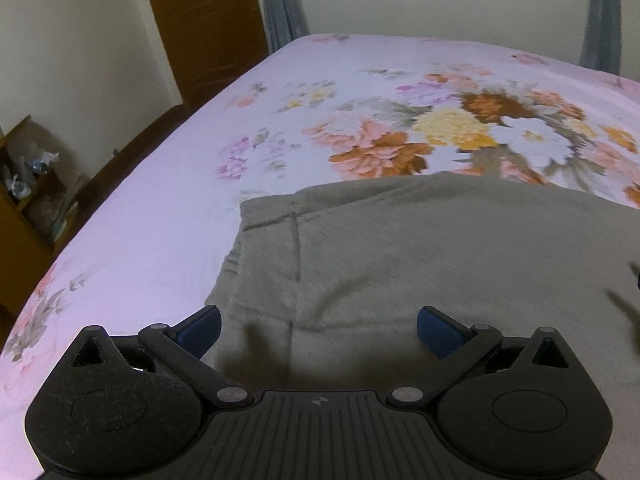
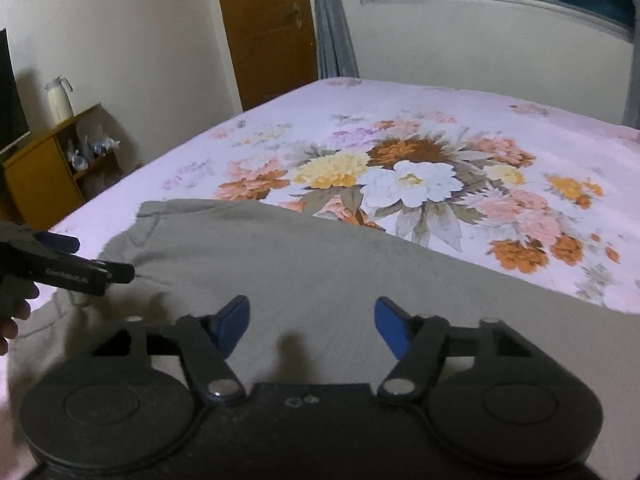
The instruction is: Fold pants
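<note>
Left wrist view: left gripper (image 1: 318,330) spread wide, holding nothing, above the pants (image 1: 400,260) beside their corner; right gripper (image 2: 312,326) likewise, probably poised for grasping.

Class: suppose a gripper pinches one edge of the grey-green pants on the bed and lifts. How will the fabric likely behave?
The pants lie flat and follow the floral bedsheet, so they would probably droop, not stay stiff. Their matte, slightly fuzzy surface suggests the open right gripper's pads would hold without much slipping. A push would likely bunch them into wrinkles instead of sliding them whole.
</note>
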`<move>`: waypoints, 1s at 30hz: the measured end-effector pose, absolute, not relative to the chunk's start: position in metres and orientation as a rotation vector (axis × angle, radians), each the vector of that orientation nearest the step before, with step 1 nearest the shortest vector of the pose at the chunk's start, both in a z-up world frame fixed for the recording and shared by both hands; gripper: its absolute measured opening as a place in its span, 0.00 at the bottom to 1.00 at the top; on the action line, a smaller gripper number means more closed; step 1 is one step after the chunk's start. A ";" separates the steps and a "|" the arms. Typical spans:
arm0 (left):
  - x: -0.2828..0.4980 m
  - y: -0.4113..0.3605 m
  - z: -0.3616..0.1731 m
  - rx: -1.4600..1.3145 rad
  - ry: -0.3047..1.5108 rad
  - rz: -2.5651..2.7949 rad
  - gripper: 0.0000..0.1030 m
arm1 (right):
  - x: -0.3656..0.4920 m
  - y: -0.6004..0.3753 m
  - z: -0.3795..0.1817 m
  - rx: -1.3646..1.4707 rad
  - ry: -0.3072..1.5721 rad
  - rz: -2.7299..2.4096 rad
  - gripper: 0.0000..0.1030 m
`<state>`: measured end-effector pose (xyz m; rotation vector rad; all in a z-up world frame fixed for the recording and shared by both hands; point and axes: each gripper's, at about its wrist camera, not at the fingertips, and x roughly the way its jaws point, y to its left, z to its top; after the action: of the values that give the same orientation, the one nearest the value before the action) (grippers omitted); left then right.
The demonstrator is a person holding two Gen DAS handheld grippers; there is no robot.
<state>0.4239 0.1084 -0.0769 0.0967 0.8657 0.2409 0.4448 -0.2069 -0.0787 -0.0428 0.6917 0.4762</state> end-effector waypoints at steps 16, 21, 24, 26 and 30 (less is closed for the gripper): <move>0.477 0.138 -0.124 0.055 0.927 0.206 1.00 | 0.547 -0.185 -0.111 -0.219 0.759 0.500 0.57; 0.481 0.139 -0.126 0.067 0.930 0.210 1.00 | 0.568 -0.176 -0.120 -0.257 0.788 0.494 0.60; 0.480 0.138 -0.125 0.080 0.934 0.208 1.00 | 0.563 -0.170 -0.122 -0.286 0.825 0.583 0.45; 0.475 0.138 -0.124 0.083 0.932 0.218 1.00 | 0.551 -0.167 -0.117 -0.330 0.819 0.598 0.20; 0.458 0.138 -0.117 0.069 0.928 0.230 0.93 | 0.517 -0.171 -0.100 -0.370 0.774 0.637 0.06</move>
<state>0.4577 0.1385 -0.1174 0.0690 0.9281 0.2305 0.5170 -0.1705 -0.1004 -0.3700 0.7741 0.6366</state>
